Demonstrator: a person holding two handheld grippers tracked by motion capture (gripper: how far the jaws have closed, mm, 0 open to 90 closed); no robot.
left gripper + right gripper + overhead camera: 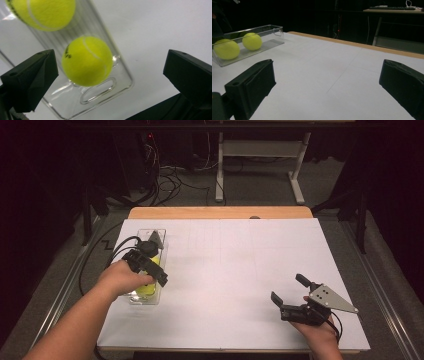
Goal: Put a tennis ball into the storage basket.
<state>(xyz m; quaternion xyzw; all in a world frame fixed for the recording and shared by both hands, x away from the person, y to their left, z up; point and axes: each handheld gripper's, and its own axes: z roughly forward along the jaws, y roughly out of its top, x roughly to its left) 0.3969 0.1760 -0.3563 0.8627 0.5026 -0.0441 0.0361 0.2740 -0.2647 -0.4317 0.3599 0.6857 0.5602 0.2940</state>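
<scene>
The left tongs [150, 265] are held spread wide above the clear plastic rectangular tray [120, 75] at the desk's [240, 270] left, over a fuzzy yellow tennis ball [87, 61] lying inside. A reach is judged underway; lowering and closing are called for next. The right tongs [289, 290] are gaping, near right, with nothing held.

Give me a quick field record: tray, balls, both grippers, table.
tray: clear plastic tray, table's left side
balls: two yellow tennis balls inside, one near the handle-cutout end, other further along
left gripper: open above the tray, fingers astride the nearer ball, holding nothing
right gripper: open, empty, near right
table: white sheet
</scene>
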